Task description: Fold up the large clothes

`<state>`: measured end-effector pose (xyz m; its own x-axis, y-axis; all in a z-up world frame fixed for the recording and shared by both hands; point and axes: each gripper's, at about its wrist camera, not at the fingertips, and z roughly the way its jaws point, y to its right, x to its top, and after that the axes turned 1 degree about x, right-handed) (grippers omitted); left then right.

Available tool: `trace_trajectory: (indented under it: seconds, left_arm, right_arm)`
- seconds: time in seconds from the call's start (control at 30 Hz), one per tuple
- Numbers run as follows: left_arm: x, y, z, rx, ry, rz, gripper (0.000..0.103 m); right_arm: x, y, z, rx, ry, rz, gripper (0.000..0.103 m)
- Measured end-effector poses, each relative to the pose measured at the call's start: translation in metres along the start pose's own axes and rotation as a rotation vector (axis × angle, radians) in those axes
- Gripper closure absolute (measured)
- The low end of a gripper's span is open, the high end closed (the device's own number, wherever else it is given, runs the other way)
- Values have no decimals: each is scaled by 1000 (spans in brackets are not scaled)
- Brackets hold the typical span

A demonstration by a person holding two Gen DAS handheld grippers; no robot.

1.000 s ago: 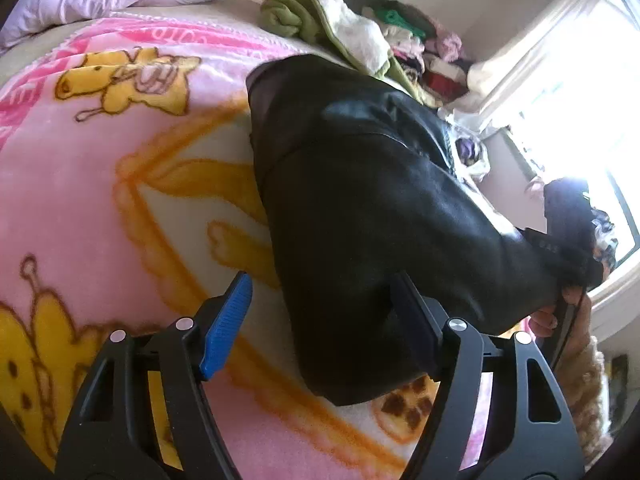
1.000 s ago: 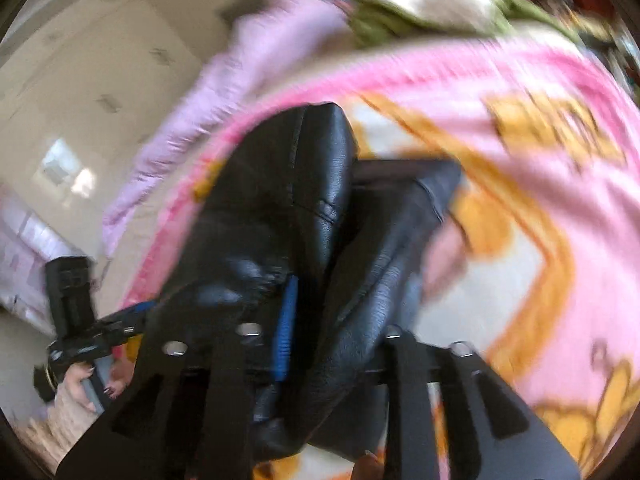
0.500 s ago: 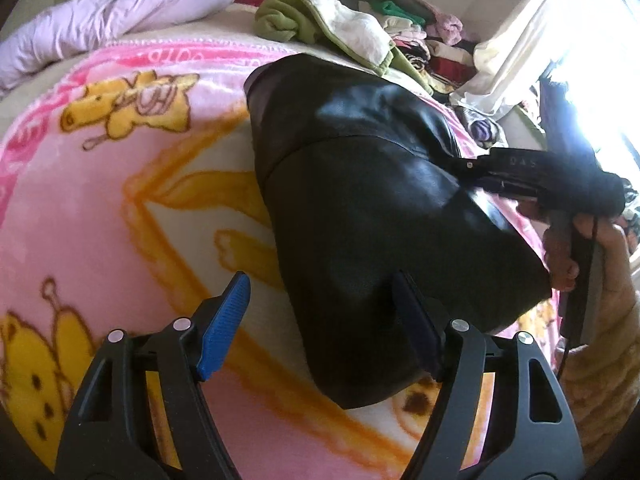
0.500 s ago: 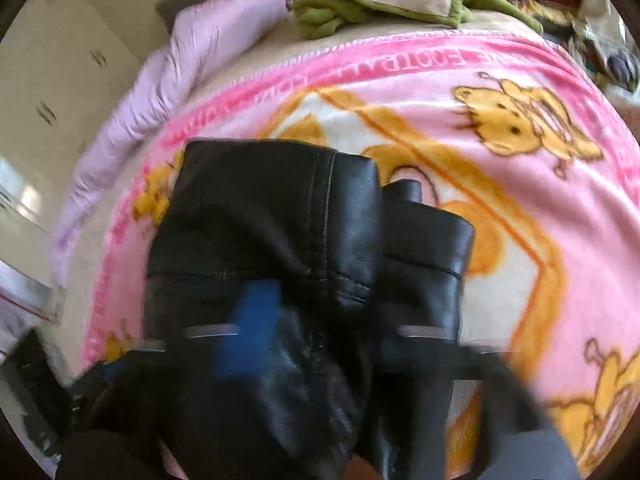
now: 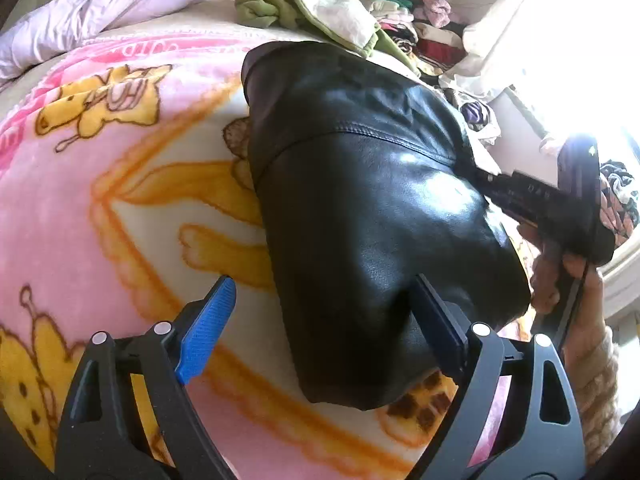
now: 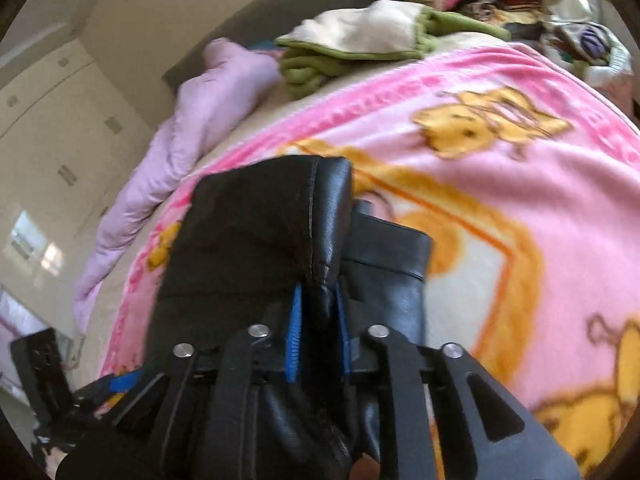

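Note:
A black leather jacket lies folded on a pink cartoon blanket on the bed. My left gripper is open, its jaws wide apart above the jacket's near end, holding nothing. The right gripper shows at the jacket's far right edge in the left wrist view. In the right wrist view my right gripper is shut on a raised fold of the jacket, the leather pinched between its blue pads.
A lilac quilt lies at the head of the bed. A green and cream garment and a pile of mixed clothes sit behind the jacket. A bright window is to the right.
The right gripper has closed on the jacket's edge and holds a fold up. The left gripper has stayed open over the near end.

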<state>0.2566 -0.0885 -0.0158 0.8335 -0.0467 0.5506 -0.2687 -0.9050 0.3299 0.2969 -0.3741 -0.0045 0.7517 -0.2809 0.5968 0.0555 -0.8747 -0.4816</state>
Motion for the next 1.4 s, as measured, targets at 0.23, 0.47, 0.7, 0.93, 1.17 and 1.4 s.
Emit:
trace_trajectory:
  seconds: [0.23,0.47,0.7,0.93,1.17,1.4]
  left_arm:
    - [0,1,-1,10,6,6,22]
    - [-2,5,-3,25,12,11,22]
    - [1,4,-14,44,42,17,23]
    - [4,1,-23,54,64,17,23]
    - [-6,10,-8,42,30,61,23]
    - [-11,10,5,-37,-20,17,23]
  right_arm:
    - [-4,10,-9,-130,-12,84,11]
    - [7,9,16,-4,-179,153,11]
    - [11,-43,-7,43,-58,-23,93]
    - [0,-71,-21,126,7,-141,94]
    - [-23,-18,-8,35,-7,-59,93]
    - [-30,-10,0,-5,-14,-50,83]
